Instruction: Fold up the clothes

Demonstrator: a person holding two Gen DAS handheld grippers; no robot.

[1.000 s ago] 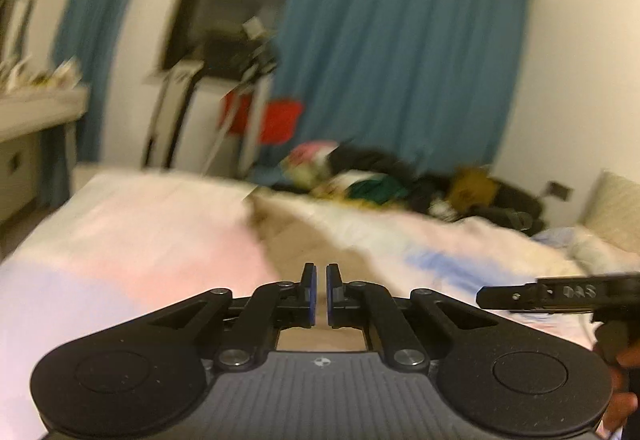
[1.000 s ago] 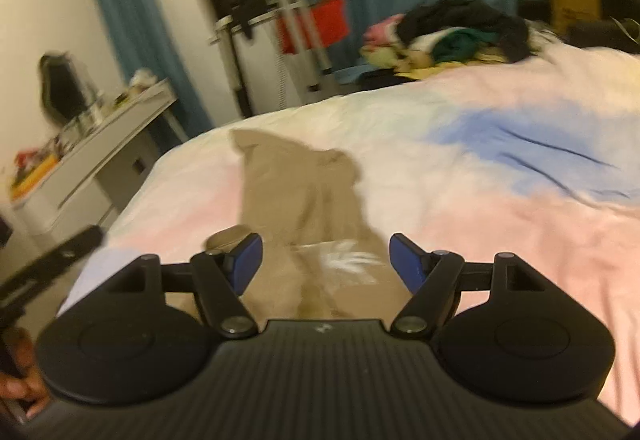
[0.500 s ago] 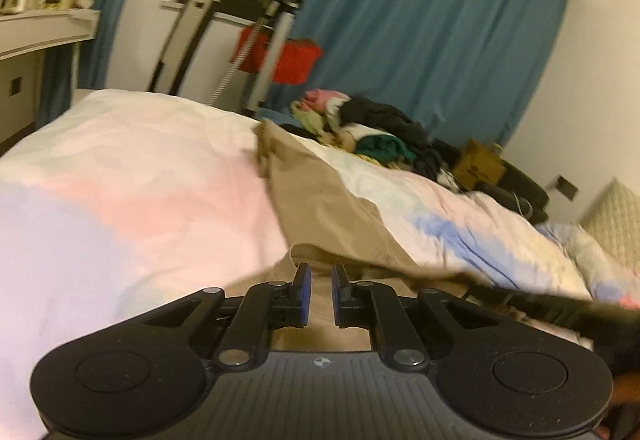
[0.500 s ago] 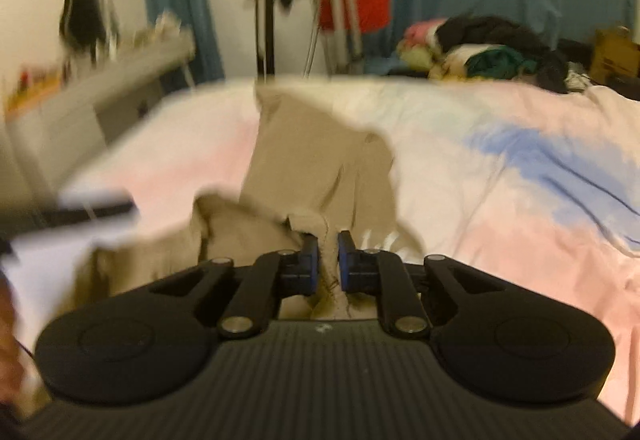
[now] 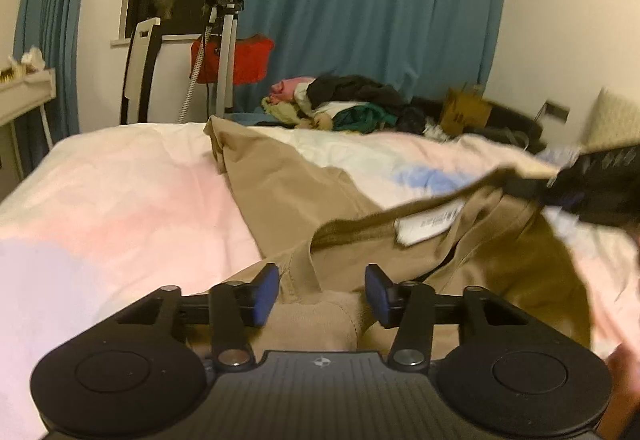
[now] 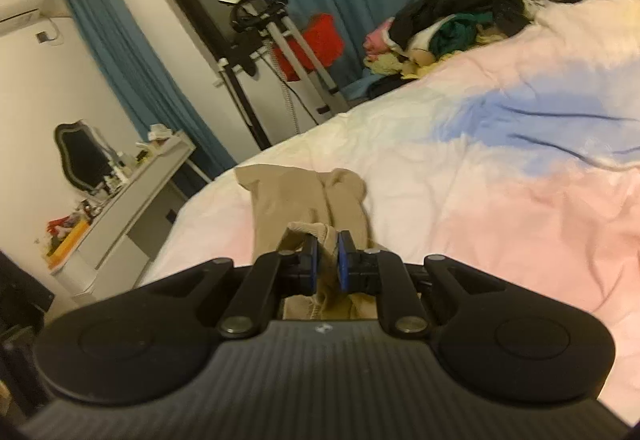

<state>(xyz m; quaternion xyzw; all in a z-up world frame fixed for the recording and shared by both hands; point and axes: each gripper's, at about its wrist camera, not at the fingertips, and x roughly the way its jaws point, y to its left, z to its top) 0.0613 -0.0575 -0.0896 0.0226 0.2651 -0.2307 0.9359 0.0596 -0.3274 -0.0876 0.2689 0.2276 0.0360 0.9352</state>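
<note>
One tan garment (image 6: 304,200), seemingly trousers, on one bed (image 6: 500,208).

Tan trousers (image 5: 280,184): on the pastel bedspread (image 5: 120,200), running from frame centre to lower right.
White sewn-in label (image 5: 430,220): inside the waistband, right of centre.
Left gripper (image 5: 322,290): lower centre, fabric between its parted fingers.
Right gripper (image 6: 327,266): lower centre, clamped on the waistband.
Heap of mixed clothes (image 5: 340,102): behind the bed, upper centre.
White dresser (image 6: 120,208): left of the bed.

My left gripper (image 5: 322,294) hangs low with its blue pads spread wide, while my right gripper (image 6: 327,266) has its pads pinched together on the tan trousers (image 6: 308,200).
</note>
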